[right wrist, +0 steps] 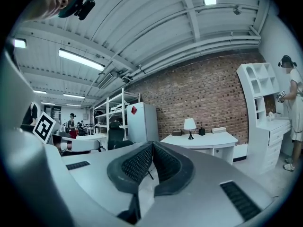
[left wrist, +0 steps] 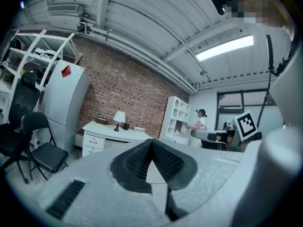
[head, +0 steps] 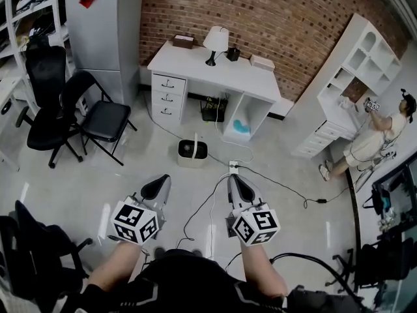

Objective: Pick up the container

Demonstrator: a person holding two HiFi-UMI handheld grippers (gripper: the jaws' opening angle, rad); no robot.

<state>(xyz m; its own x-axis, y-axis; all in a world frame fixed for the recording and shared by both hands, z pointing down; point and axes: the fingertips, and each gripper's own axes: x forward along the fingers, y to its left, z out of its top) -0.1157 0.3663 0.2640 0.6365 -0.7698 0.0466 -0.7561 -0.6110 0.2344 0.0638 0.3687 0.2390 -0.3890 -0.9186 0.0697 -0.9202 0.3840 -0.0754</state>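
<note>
A small white container (head: 193, 152) with a dark top stands on the grey floor in front of the white desk (head: 215, 70). Both grippers are held low near the person's body, well short of the container. My left gripper (head: 156, 186) is shut and empty, its dark pads meeting at a point in the left gripper view (left wrist: 151, 144). My right gripper (head: 235, 182) is shut too, with nothing between its pads (right wrist: 152, 147). Neither gripper view shows the container; the jaws hide the floor ahead.
Black cables (head: 215, 175) run across the floor beside the container. Black chairs (head: 98, 119) and a grey cabinet (head: 104, 25) stand at the left. A lamp (head: 215, 43) sits on the desk. A person (head: 378, 139) stands at a white shelf unit (head: 355, 70) on the right.
</note>
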